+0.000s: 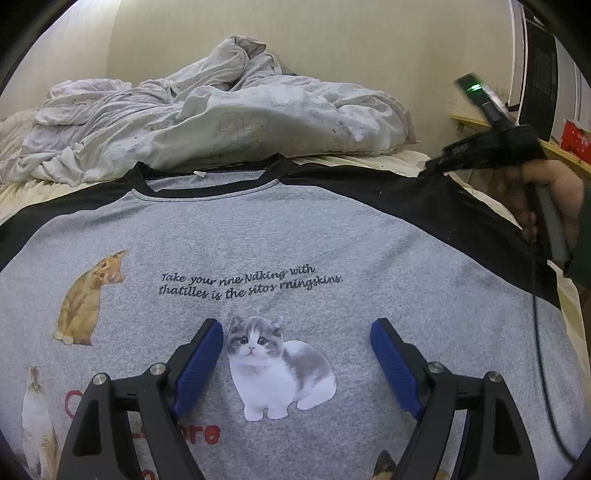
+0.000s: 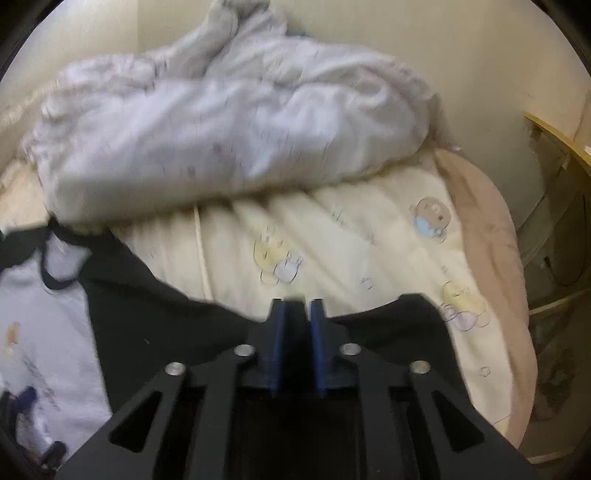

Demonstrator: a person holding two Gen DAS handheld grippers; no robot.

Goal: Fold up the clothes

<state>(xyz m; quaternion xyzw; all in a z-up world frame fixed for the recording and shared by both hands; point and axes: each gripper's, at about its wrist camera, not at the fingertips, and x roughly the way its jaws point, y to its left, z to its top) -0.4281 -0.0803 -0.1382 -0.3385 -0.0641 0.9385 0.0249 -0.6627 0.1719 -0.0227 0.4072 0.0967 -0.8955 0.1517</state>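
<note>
A plain cream wall (image 1: 332, 33) stands behind the bed. A crumpled white duvet (image 1: 207, 110) is heaped along the wall side. The cream quilted sheet (image 2: 332, 243) carries small cartoon prints, with a beige layer (image 2: 491, 236) at its edge. A wooden shelf edge (image 1: 476, 122) and a red box (image 1: 574, 138) sit at right.

Grey marl knit T-shirt (image 1: 332, 236): black raglan sleeves, black neck trim, printed cats (orange, grey-and-white), black script, red lettering. Crumpled white duvet (image 1: 207, 122): faint floral outlines. Cream quilted bedsheet (image 2: 332, 240): pastel cartoon figures. Gripper pads (image 1: 199, 365) blue.
</note>
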